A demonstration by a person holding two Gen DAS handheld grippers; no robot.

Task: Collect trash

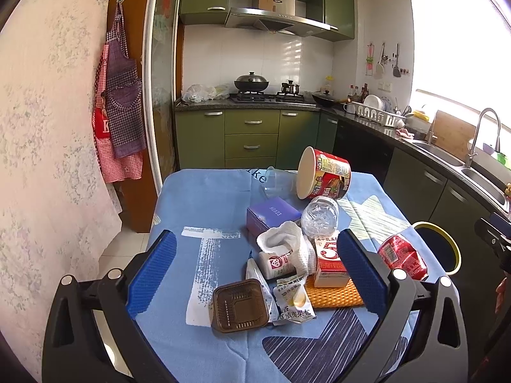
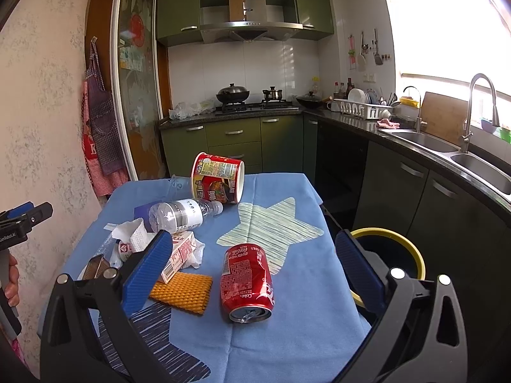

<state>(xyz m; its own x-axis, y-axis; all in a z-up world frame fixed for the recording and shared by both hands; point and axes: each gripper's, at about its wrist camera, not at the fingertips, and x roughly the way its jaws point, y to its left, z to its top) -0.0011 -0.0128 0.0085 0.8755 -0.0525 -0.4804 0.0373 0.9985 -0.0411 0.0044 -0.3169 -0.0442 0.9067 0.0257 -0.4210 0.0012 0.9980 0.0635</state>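
- Trash lies all over the surface [image 2: 287,335], which has a blue cloth on it.
- Left gripper [image 1: 255,265] hangs above the pile, and its jaws are wide with nothing in them.
- Between the left jaws sits a brown plastic tray [image 1: 239,306], close to the near end.
- Just beside the tray, toward the right jaw, lies a snack wrapper [image 1: 293,300].
- An orange mesh pad [image 1: 335,295] lies next to the right jaw, and a red and white carton [image 1: 329,261] rests on it.
- A white tissue [image 1: 284,239] is draped over a small white cup [image 1: 274,263], between the left jaws and farther out.
- Past the tips of the left jaws are a purple box [image 1: 271,217] and a clear water bottle [image 1: 319,215] lying down.
- Farther out again, a red noodle bowl [image 1: 322,178] is tipped on its side, with a clear plastic cup [image 1: 278,182] beside it.
- Right gripper [image 2: 252,268] has its jaws wide too, and they hold nothing.
- A red cola can [image 2: 246,282] lies on its side between the right jaws, with its open top toward the camera. It touches neither jaw.
- A bin with a yellow rim [image 2: 412,252] stands off the edge of the surface, behind the right jaw of the right gripper.
- A hand [image 2: 11,279] shows at the left edge of the right view, gripping the other tool's handle.
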